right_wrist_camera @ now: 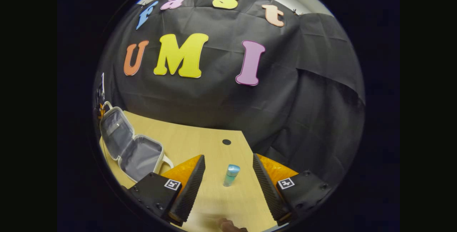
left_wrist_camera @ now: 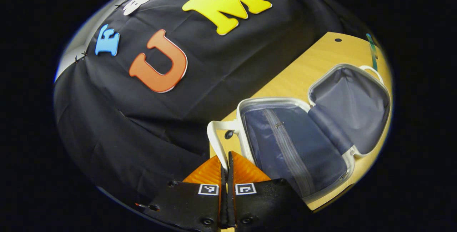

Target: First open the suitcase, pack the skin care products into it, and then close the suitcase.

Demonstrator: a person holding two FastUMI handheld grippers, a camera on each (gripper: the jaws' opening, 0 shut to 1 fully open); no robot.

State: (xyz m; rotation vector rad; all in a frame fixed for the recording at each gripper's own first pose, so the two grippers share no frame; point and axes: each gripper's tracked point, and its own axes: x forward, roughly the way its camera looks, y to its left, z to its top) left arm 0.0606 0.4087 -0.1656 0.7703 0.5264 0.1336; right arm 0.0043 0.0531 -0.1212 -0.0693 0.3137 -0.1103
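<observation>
Suitcase open on the table, bottle standing between the spread right fingers.

In the left gripper view the left gripper [left_wrist_camera: 226, 167] is pinched tight on the case's white handle [left_wrist_camera: 216, 137], with the suitcase [left_wrist_camera: 307, 135] lying open at 3 o'clock. In the right gripper view the right gripper [right_wrist_camera: 228, 175] gapes wide; the bottle [right_wrist_camera: 231, 175] stands upright between its fingers, touching neither, on the table [right_wrist_camera: 200, 139], the case at 9 o'clock.

suitcase [right_wrist_camera: 132, 146] left of bottle [right_wrist_camera: 231, 175], on table [right_wrist_camera: 200, 139]

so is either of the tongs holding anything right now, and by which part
The left tongs pinch the suitcase handle. The right tongs are open around the standing bottle, not touching it.
</observation>
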